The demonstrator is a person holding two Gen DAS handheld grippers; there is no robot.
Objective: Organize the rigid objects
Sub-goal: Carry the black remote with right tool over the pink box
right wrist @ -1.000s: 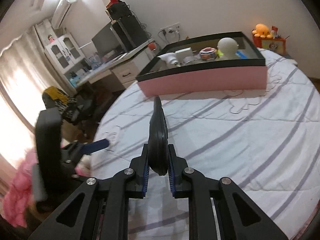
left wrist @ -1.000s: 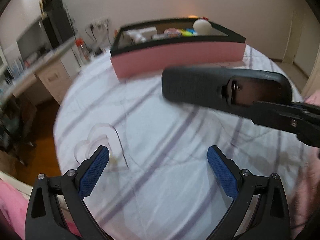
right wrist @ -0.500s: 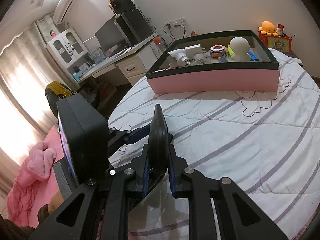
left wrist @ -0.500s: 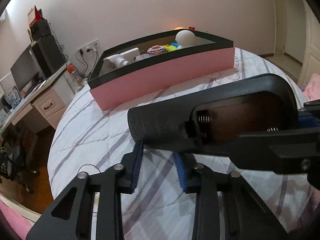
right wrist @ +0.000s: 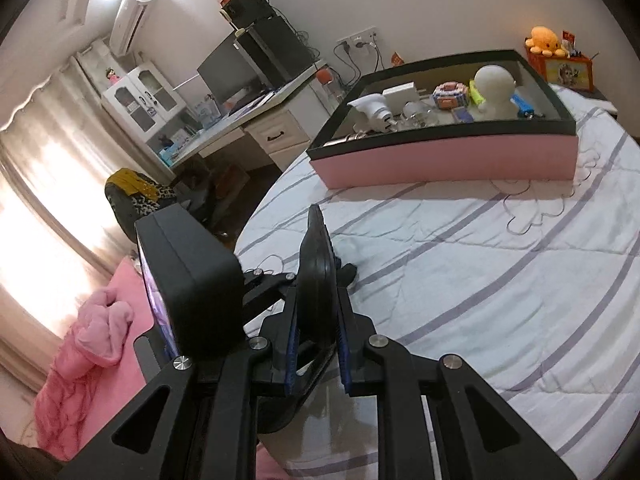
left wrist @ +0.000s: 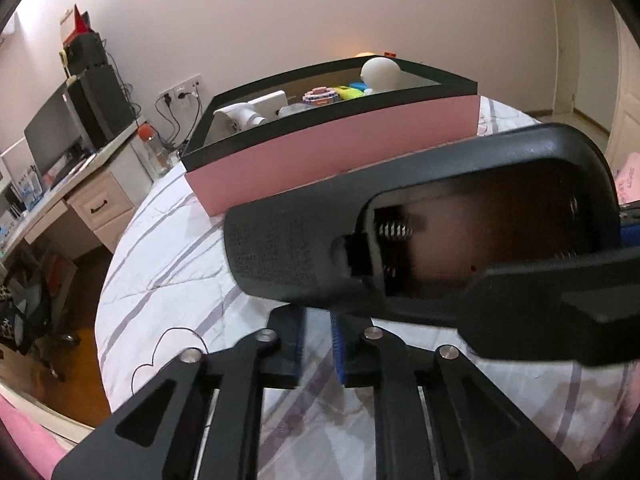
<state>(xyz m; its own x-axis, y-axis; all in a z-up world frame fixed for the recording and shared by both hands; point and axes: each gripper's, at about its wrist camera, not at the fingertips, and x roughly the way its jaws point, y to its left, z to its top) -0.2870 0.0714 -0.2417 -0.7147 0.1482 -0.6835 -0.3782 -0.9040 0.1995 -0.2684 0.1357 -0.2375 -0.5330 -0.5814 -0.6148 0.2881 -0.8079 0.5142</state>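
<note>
A black remote point(left wrist: 288, 256) with its battery bay uncovered and springs showing hangs over the striped bed cover. My right gripper point(right wrist: 316, 296) is shut on it, pinching its thin edges; in the left wrist view one right finger point(left wrist: 560, 300) crosses the remote. My left gripper point(left wrist: 319, 316) is shut just below the remote. Only bed cover shows in the narrow gap between its pads, and its tips are hidden behind the remote. In the right wrist view a left finger point(right wrist: 346, 271) pokes out past the remote point(right wrist: 318, 256). The pink box point(left wrist: 340, 148) point(right wrist: 440, 160) stands beyond.
The box holds a white round-headed figure point(right wrist: 494, 92), a white camera point(right wrist: 372, 110) and several small coloured items. A desk point(right wrist: 276, 128) with a monitor stands left of the bed, a pink blanket point(right wrist: 96, 332) lies near left, and wooden floor point(left wrist: 68, 364) lies beyond the bed edge.
My left gripper's jaws went from wide open to shut. The remote in my right gripper now sits closer, just above the left fingertips. The right grip is unchanged.
</note>
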